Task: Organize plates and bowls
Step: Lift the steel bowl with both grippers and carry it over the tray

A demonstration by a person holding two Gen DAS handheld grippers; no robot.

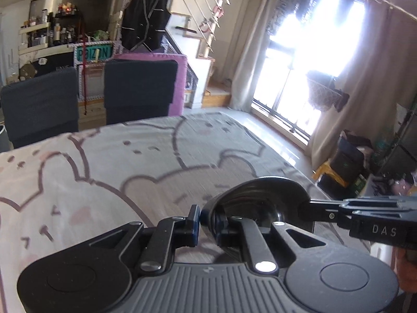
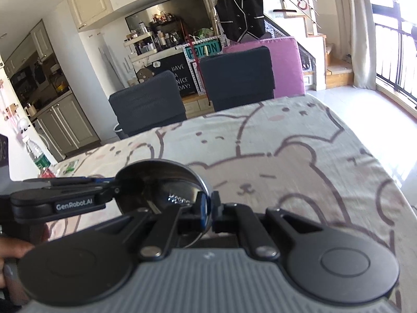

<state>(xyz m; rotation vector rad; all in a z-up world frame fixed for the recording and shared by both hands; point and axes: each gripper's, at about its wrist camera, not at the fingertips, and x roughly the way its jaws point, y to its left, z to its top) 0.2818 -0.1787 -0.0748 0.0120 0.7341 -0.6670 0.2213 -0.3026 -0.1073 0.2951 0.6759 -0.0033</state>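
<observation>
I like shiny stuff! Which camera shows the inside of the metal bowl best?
The right wrist view: the bowl shows its bright, mirror-like inside there. The left wrist view shows the same bowl dark against the window light, with little inner detail.

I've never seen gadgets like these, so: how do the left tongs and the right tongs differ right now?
The left tongs sit on one side of the steel bowl's rim; the right tongs sit on the opposite side. The right tongs are pinched tight on the rim; the left tongs' pads straddle it, firmness unclear. The left tongs' side reads GenRobot.AI; the right tongs' reads DAS. Both are black with blue pads.
</observation>
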